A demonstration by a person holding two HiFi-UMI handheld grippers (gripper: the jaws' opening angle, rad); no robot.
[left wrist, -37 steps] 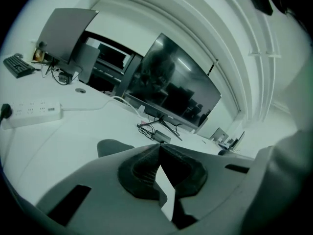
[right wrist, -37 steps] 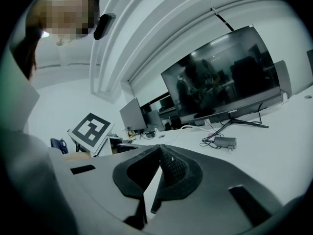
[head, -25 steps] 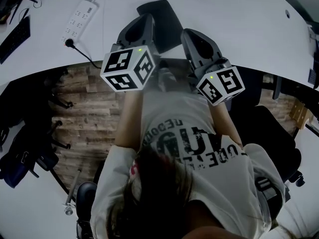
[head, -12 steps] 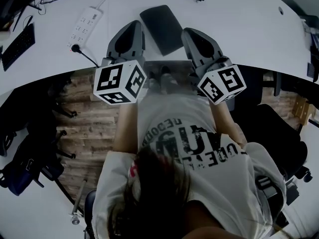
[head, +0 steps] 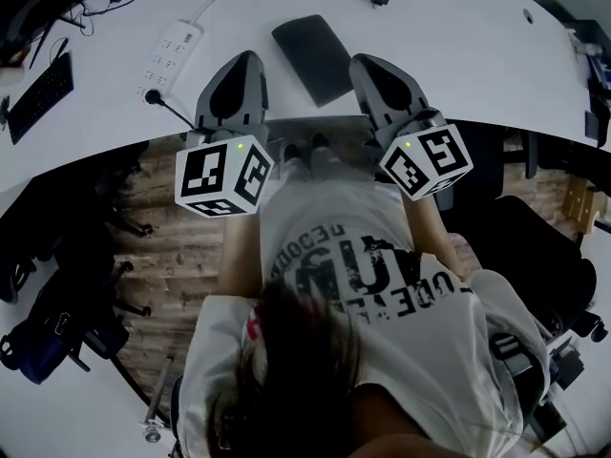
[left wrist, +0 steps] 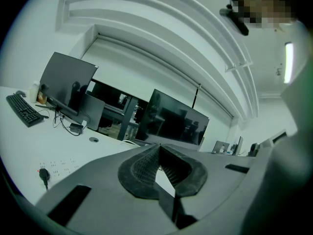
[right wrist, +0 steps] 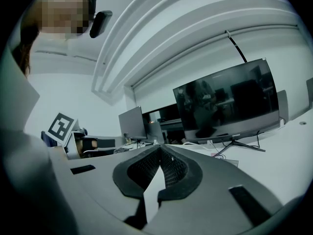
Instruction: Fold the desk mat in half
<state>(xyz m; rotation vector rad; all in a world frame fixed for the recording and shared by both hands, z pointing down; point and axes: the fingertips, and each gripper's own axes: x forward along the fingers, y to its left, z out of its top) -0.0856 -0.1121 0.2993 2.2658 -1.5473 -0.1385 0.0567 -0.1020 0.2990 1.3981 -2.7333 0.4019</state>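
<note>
Desk mat (head: 313, 57), a dark rectangle, lies flat and slightly askew on the wide white table (head: 477, 55), a little way in from the near edge. I cannot tell whether it has been folded yet.

The person stands at the table edge with the left gripper (head: 241, 65) and the right gripper (head: 370, 65) either side of the mat's near end, close to it but not touching. Both are clenched with nothing in them.

Likely trouble: the mat looks thin and lies flush with a smooth surface, so a jaw that fails to get under its edge would probably push it away. That would send it toward the power strip (head: 172, 51) and the cables beyond. Because it sits askew, lifting both near corners unevenly could leave a crooked fold.

Only the head view shows the mat and where the grippers stand beside it. Both gripper views point up into the room and show monitors (right wrist: 227, 102), wall and ceiling, never the mat. Only they show the jaw tips pressed together, which the gripper housings hide from above.
</note>
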